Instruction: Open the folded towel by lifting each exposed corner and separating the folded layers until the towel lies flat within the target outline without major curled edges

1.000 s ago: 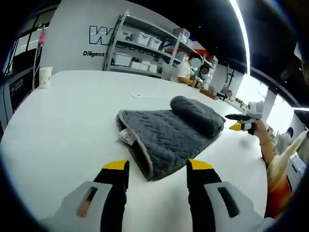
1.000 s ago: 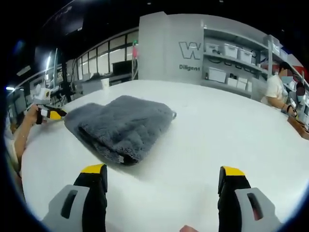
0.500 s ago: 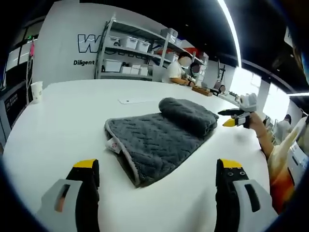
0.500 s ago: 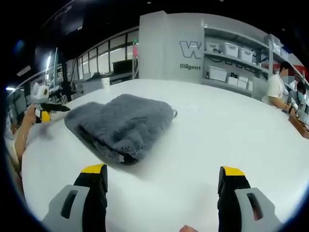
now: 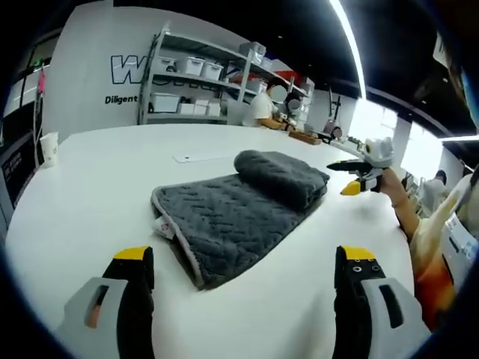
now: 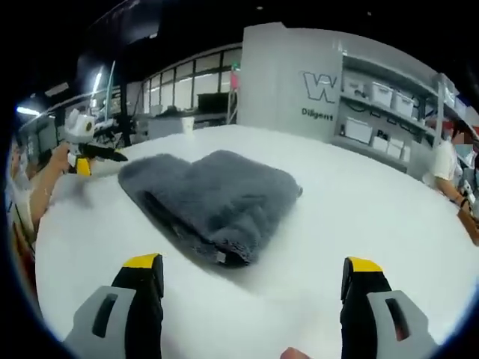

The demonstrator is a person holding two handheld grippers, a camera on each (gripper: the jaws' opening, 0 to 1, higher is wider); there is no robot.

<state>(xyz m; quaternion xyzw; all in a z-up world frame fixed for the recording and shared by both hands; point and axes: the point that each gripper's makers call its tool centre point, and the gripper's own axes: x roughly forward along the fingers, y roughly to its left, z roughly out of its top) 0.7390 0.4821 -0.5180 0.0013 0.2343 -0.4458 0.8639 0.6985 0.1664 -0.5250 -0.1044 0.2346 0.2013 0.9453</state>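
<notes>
A grey folded towel [image 5: 239, 206] lies on the white table [image 5: 90, 194], with a thick fold at its far end and a small white label at its near left corner. My left gripper [image 5: 243, 258] stands open above the table just short of the towel's near corner. In the right gripper view the same towel [image 6: 213, 198] lies ahead and left of centre, its folded edge facing me. My right gripper [image 6: 251, 265] is open over the table, just short of that folded edge. The right gripper [image 5: 358, 170] also shows in the left gripper view past the towel's far right end. The left gripper [image 6: 93, 149] also shows in the right gripper view at the left.
A paper cup [image 5: 49, 148] stands near the table's left edge. A flat white sheet [image 5: 196, 157] lies beyond the towel. Shelves with bins [image 5: 194, 82] line the back wall, where a person [image 5: 266, 108] sits at a bench. A hand and sleeve [image 5: 419, 232] are at the right.
My left gripper opened wide a second ago and has stayed open. The right gripper view has swung so the towel sits nearer the centre. The towel itself has not moved.
</notes>
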